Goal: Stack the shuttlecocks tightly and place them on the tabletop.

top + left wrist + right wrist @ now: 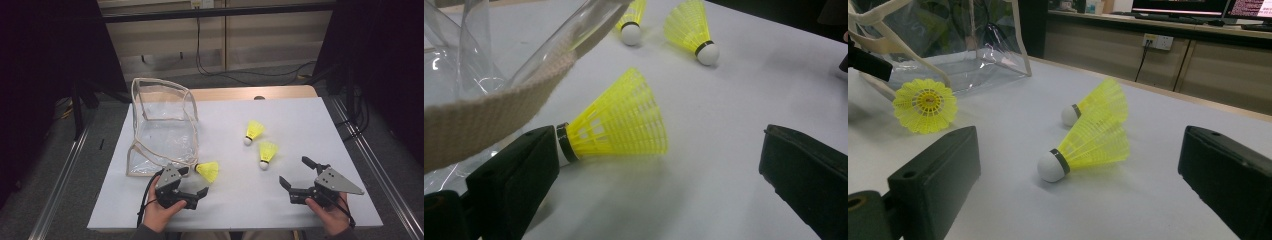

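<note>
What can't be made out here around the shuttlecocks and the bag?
- Nearest shuttlecock: its cork tip, left gripper view, hidden behind the left hand-held gripper's jaw; contact unclear.
- Clear bag: its opening, high view, lost in transparent folds.
- Farthest shuttlecock: skirt cut off by the top edge and bag strap, left gripper view.

From the high view I see my left gripper (192,181) with jaws spread, one jaw beside the cork end of the nearest yellow shuttlecock (208,171). That shuttlecock lies just beside the clear bag (162,127) on the white table (300,125). My right gripper (296,173) is also spread wide, near two more shuttlecocks (267,154) (254,132).
</note>
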`<state>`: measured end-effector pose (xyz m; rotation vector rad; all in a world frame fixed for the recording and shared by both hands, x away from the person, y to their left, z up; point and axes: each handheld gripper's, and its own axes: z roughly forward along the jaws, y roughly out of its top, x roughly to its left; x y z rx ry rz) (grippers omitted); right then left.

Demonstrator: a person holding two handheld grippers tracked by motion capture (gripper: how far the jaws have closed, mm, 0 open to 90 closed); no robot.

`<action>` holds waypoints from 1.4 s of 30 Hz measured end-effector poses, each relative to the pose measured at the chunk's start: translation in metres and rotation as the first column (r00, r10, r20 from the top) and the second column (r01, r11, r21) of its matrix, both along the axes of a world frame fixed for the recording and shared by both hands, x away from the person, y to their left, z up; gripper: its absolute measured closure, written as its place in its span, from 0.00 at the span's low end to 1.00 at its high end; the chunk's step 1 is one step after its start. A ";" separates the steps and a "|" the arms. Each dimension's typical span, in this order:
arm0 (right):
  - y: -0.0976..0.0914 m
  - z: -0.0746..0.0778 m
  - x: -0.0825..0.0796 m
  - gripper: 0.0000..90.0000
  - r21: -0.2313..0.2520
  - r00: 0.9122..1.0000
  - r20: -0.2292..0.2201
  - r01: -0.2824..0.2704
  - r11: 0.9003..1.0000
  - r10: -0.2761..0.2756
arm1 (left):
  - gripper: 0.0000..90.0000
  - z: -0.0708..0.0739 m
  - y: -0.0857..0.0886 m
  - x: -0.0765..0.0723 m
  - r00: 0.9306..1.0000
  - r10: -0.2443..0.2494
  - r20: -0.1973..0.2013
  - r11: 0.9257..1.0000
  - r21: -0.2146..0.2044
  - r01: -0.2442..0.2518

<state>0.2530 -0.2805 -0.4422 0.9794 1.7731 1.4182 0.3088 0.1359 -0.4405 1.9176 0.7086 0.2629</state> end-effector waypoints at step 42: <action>0.000 0.000 0.000 0.03 -0.003 1.000 -0.002 0.005 1.000 -0.005 | 0.04 -0.001 -0.038 0.008 0.998 0.063 0.006 0.996 0.066 -0.063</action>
